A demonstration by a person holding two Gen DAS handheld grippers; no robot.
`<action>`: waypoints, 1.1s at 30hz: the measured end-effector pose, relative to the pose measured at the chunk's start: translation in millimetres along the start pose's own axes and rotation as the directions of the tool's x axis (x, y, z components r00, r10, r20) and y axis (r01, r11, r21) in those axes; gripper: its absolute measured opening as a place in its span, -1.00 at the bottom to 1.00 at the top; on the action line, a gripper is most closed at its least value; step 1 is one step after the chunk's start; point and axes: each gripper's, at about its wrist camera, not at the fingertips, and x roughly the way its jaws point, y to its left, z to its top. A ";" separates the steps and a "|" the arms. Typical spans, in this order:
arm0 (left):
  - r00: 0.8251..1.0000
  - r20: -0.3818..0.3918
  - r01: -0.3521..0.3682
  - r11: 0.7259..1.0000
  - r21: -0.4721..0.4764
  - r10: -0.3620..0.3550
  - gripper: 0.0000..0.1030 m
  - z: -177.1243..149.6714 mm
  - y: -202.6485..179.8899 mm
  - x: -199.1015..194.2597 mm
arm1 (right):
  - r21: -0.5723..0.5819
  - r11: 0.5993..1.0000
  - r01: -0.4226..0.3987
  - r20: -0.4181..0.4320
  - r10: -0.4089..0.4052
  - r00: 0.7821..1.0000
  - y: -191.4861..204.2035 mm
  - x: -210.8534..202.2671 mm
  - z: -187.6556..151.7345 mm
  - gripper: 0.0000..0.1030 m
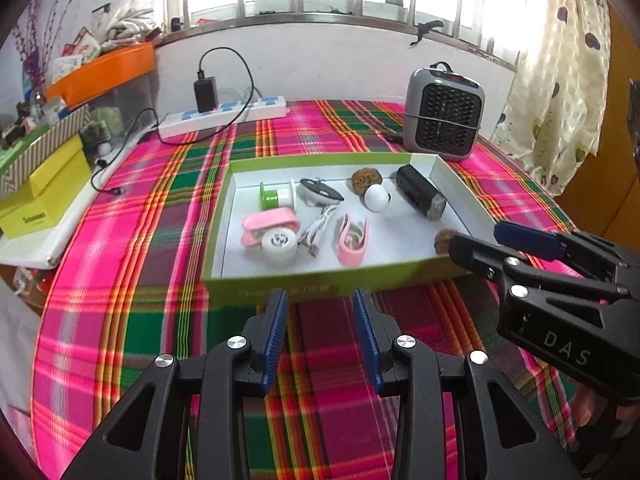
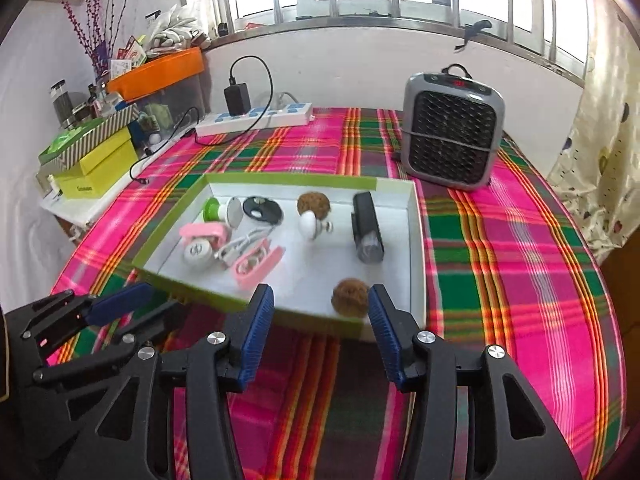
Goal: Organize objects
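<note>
Right wrist view: the right gripper [image 2: 321, 334], jaws apart and empty, hangs above the near wall of the green tray [image 2: 418, 248] beside the brown walnut [image 2: 350, 297] lying inside, which could roll away if a pad clips it.

Table under pink-green plaid cloth [image 2: 500, 240], green-rimmed tray [image 2: 416, 240] at centre, grey heater [image 2: 452, 136] behind tray, white power strip [image 2: 256, 118] behind-left of tray
</note>
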 end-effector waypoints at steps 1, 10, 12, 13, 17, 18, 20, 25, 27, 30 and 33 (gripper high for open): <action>1.000 -0.003 -0.001 1.000 -0.003 0.001 -0.38 -2.4 0.1 -1.0 | 0.000 1.000 0.008 -0.003 -0.008 1.000 -0.2 -1.0 -2.9 -0.01; 0.998 -0.044 -0.035 0.999 -0.029 0.034 -0.38 -26.9 3.1 -2.0 | 0.000 0.999 0.036 -0.048 -0.036 0.998 0.1 -5.7 -32.8 0.00; 0.998 -0.055 -0.037 0.999 -0.029 0.035 -0.38 -31.3 2.2 -1.2 | 0.003 0.999 0.045 -0.058 -0.045 0.997 -0.8 -5.8 -38.0 0.00; 0.998 -0.058 -0.035 0.999 -0.030 0.033 -0.38 -33.9 1.5 -0.9 | 0.005 0.999 0.049 -0.061 -0.049 0.997 -1.6 -6.4 -40.5 0.00; 0.997 -0.075 -0.032 0.999 -0.024 0.030 -0.38 -41.9 -1.1 0.8 | -0.004 0.997 0.072 -0.076 -0.072 0.994 -1.3 -7.3 -50.2 0.01; 0.996 -0.079 -0.031 0.999 -0.024 0.029 -0.38 -43.4 -1.3 0.9 | -0.009 0.997 0.081 -0.079 -0.082 0.993 -0.8 -7.4 -52.4 0.01; 0.996 -0.082 -0.028 0.999 -0.023 0.026 -0.38 -45.8 -2.2 0.7 | -0.011 0.996 0.091 -0.090 -0.092 0.992 -0.4 -7.3 -56.6 0.01; 0.997 -0.076 -0.030 0.999 -0.018 0.029 -0.38 -48.5 -5.3 -0.3 | -0.011 0.994 0.106 -0.105 -0.107 0.989 -0.6 -7.0 -63.9 0.01; 0.997 -0.074 -0.034 0.999 -0.016 0.033 -0.38 -49.5 -6.2 -0.5 | -0.006 0.994 0.112 -0.111 -0.112 0.987 -1.3 -6.8 -67.1 0.01; 0.997 -0.070 -0.043 0.999 -0.010 0.042 -0.37 -51.1 -9.0 -1.2 | 0.009 0.993 0.116 -0.113 -0.114 0.987 -3.1 -8.0 -70.7 0.09; 0.997 -0.070 -0.037 0.999 -0.007 0.036 -0.23 -51.6 -11.5 -1.0 | 0.014 0.993 0.118 -0.109 -0.115 0.987 -4.1 -9.0 -72.3 0.10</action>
